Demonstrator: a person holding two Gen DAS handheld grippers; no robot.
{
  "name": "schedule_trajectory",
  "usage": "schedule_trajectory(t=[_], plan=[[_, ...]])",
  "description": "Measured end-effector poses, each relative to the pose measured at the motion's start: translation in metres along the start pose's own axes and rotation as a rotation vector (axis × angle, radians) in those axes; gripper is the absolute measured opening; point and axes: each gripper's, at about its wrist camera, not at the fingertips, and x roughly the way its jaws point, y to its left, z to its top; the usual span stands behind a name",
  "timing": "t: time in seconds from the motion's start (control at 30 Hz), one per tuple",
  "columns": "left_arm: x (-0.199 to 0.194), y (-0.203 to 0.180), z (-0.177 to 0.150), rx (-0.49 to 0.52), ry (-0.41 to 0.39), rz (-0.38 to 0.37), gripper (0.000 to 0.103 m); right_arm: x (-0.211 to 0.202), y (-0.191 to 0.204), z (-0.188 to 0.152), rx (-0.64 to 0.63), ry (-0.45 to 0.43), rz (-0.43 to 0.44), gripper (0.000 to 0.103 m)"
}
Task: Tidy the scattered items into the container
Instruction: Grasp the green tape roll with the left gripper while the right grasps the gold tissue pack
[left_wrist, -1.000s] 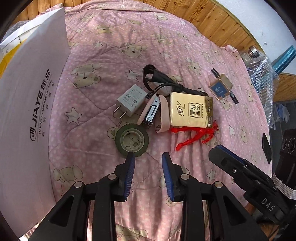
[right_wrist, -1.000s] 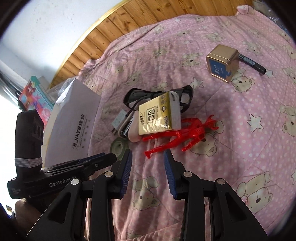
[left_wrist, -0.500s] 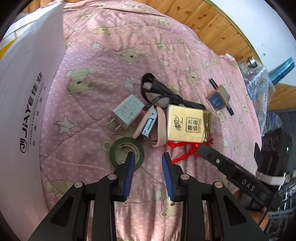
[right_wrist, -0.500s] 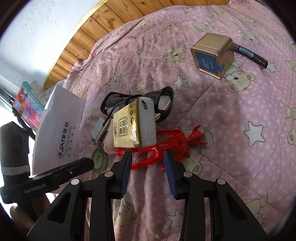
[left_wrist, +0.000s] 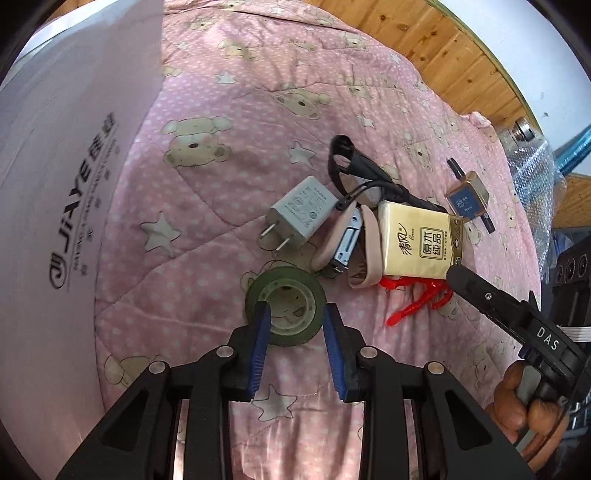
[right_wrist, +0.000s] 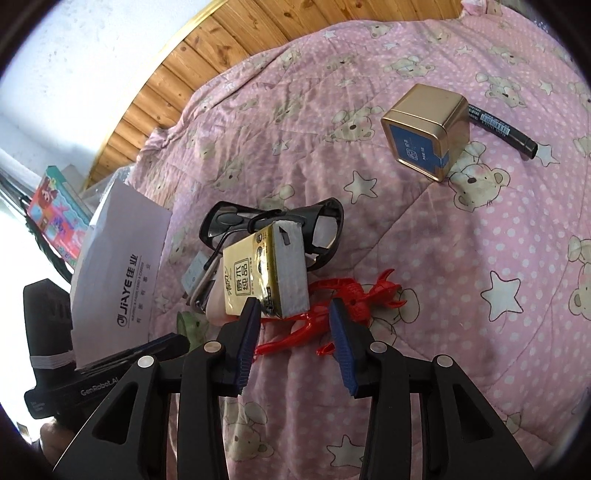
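The left gripper (left_wrist: 295, 325), fingers spread, straddles the near rim of the green tape roll (left_wrist: 285, 305), which lies flat on the quilt (left_wrist: 229, 155). The right gripper (right_wrist: 293, 326), likewise spread and empty, brackets the red plastic figure (right_wrist: 332, 306), whose long axis runs roughly crosswise to the fingers (contact is hard to judge). The white box (left_wrist: 62, 177) stands left of both.

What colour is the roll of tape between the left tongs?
Dark olive green; the tape roll shows best in the left wrist view, lying flat on the pink bear-print quilt.
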Motion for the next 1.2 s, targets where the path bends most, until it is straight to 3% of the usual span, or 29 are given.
schedule_trajectory(t=[0.03,0.1,0.23,0.43,0.57,0.73,0.9,1.2], plan=[[0.0,0.003,-0.001,-0.011,0.0,0.013,0.042,0.0,0.0,0.0,0.0,0.001,0.0,0.041],[0.001,0.013,-0.006,-0.034,0.016,0.074,0.051,0.0,0.002,0.0,-0.006,0.002,0.002,0.042],[-0.005,0.022,-0.011,-0.062,0.004,0.06,0.051,0.0,0.012,-0.002,-0.035,0.001,0.014,0.042],[-0.005,-0.015,-0.005,0.072,-0.032,0.024,0.052,0.003,0.012,-0.002,-0.025,0.003,-0.001,0.043],[0.011,-0.025,-0.002,0.125,-0.056,0.143,0.059,0.006,0.011,0.002,-0.032,0.007,-0.016,0.045],[0.016,-0.012,0.002,0.094,-0.07,0.142,0.057,0.016,0.016,0.01,-0.053,0.008,-0.018,0.048],[0.01,0.007,0.008,0.034,-0.069,0.102,0.033,0.02,0.021,0.013,-0.071,0.01,-0.023,0.045],[0.001,0.025,0.019,-0.026,-0.085,0.066,0.033,0.015,0.024,0.011,-0.085,-0.004,-0.017,0.039]])
